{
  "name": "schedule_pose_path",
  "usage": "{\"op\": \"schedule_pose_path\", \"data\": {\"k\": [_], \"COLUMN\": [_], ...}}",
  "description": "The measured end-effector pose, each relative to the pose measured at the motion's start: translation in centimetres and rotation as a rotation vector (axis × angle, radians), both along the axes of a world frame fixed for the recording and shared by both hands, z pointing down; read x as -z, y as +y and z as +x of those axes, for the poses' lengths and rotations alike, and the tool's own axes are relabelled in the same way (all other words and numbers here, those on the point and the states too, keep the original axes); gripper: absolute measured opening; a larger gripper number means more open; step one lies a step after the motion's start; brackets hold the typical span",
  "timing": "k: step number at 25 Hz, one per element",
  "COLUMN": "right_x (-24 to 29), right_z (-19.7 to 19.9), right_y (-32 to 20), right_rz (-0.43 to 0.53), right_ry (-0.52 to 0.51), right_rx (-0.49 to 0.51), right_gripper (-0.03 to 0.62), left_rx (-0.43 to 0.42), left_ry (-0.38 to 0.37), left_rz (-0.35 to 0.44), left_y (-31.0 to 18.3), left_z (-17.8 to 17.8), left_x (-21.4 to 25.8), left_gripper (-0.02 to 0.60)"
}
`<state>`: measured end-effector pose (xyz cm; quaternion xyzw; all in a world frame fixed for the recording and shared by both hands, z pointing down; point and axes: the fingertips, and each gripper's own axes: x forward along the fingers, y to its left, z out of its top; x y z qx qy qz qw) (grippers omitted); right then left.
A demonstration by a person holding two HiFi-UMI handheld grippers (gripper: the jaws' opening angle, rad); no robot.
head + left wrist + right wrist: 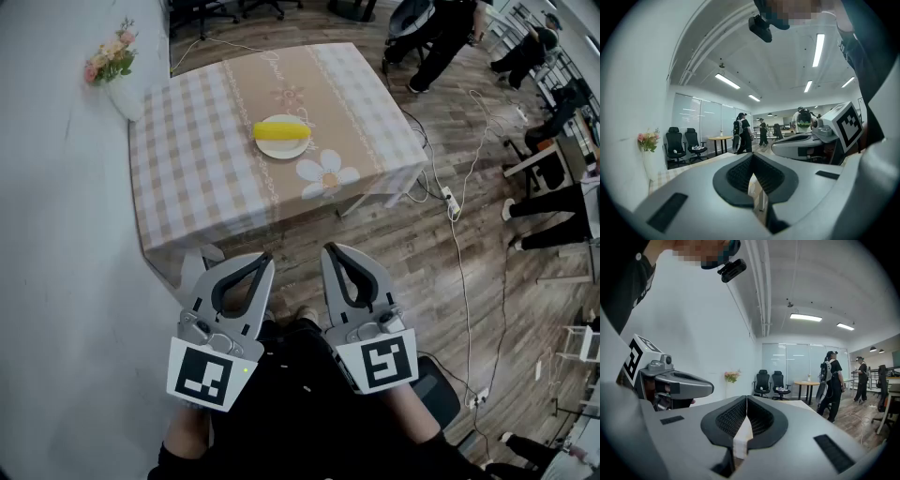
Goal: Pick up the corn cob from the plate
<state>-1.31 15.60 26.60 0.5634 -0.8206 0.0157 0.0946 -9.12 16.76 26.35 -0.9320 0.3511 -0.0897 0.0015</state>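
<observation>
A yellow corn cob (281,130) lies across a small white plate (284,148) on a table with a checked beige cloth (206,169), far ahead of me. My left gripper (265,258) and my right gripper (330,250) are held side by side close to my body, well short of the table's near edge. Both are shut with nothing between the jaws. In the left gripper view the jaws (752,157) meet, and the same shows in the right gripper view (746,399). The corn is hidden in both gripper views.
A white vase of flowers (117,70) stands at the table's far left corner by the white wall (47,234). Cables and a power strip (452,200) lie on the wood floor to the right. People and office chairs (441,37) are beyond the table.
</observation>
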Motion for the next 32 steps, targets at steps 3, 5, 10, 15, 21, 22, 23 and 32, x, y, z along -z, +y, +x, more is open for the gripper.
{"op": "schedule_pose_path", "data": {"k": [3, 5, 10, 15, 21, 22, 23, 32], "right_x": [-1.5, -0.9, -0.5, -0.6, -1.2, -0.7, -0.2, 0.9], "right_z": [0.5, 0.2, 0.2, 1.2, 3.0, 2.9, 2.8, 5.6], "right_y": [0.5, 0.2, -1.2, 0.0, -0.2, -0.3, -0.4, 0.9], "right_rz": [-0.069, -0.03, -0.025, 0.003, -0.035, -0.012, 0.017, 0.068], "right_ry": [0.031, 0.019, 0.012, -0.001, 0.019, 0.019, 0.017, 0.016], "right_rx": [-0.003, 0.015, 0.004, 0.022, 0.058, 0.078, 0.103, 0.174], "right_gripper": [0.041, 0.041, 0.041, 0.041, 0.041, 0.041, 0.041, 0.041], "left_rx": [-0.001, -0.002, -0.006, 0.008, 0.067, 0.079, 0.091, 0.166], "left_ry": [-0.001, -0.001, -0.006, -0.006, 0.0, 0.001, -0.002, 0.026], "left_rz": [-0.004, -0.005, -0.01, 0.0, 0.008, 0.012, 0.019, 0.036], "left_y": [-0.1, -0.3, -1.8, -0.5, -0.3, -0.2, -0.1, 1.0], "left_z": [0.1, 0.2, 0.2, 1.3, 2.5, 2.6, 2.8, 5.4], "left_x": [-0.1, -0.2, 0.0, -0.1, 0.4, 0.5, 0.6, 1.8], "left_gripper": [0.009, 0.009, 0.009, 0.009, 0.009, 0.009, 0.009, 0.009]}}
